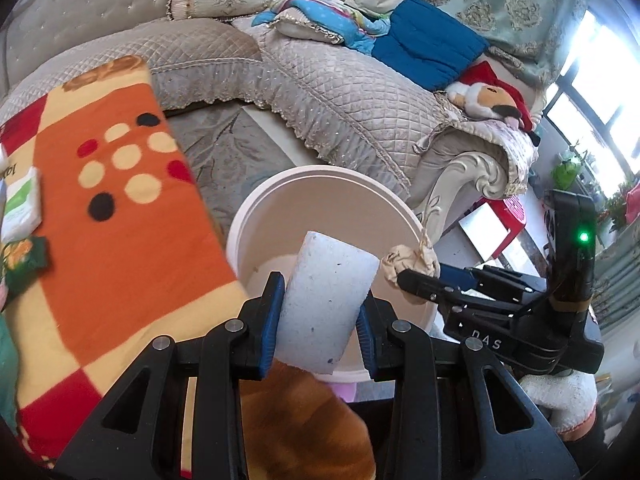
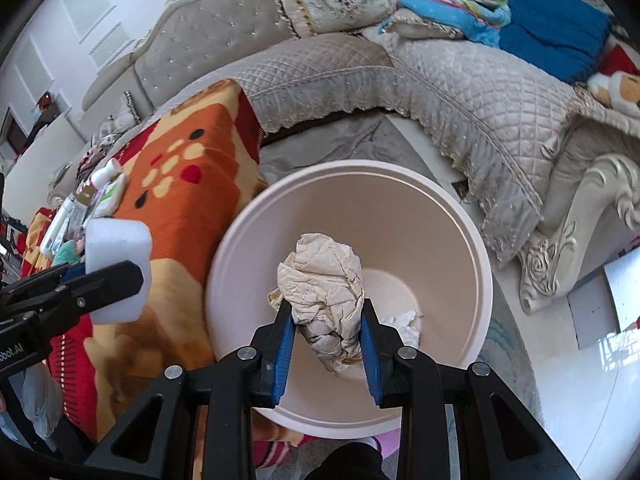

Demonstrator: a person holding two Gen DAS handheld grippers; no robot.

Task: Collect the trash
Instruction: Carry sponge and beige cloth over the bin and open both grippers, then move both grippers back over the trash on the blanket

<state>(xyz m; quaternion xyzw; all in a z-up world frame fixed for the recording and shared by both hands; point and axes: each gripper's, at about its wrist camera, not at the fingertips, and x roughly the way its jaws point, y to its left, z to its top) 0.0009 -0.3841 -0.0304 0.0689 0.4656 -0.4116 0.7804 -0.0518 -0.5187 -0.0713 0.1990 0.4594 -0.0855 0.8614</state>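
My left gripper [image 1: 320, 304] is shut on a white foam block [image 1: 328, 300] and holds it above the near rim of a white bin [image 1: 256, 216]. My right gripper [image 2: 326, 320] is shut on a crumpled beige paper wad [image 2: 324, 292] and holds it over the open white bin [image 2: 476, 248]. A small white crumpled scrap [image 2: 404, 322] lies on the bin's floor. The right gripper with its wad [image 1: 410, 262] shows at the bin's right rim in the left wrist view. The left gripper with the foam block [image 2: 116, 268] shows at the left in the right wrist view.
An orange and red patterned blanket [image 1: 116, 208] covers a table left of the bin, with packets [image 1: 22, 204] and bottles [image 2: 100, 184] on it. A quilted beige sofa [image 2: 460, 80] with cushions, a blue cloth and a plush toy [image 1: 488, 98] stands behind. A carved sofa leg [image 2: 556, 252] is at the right.
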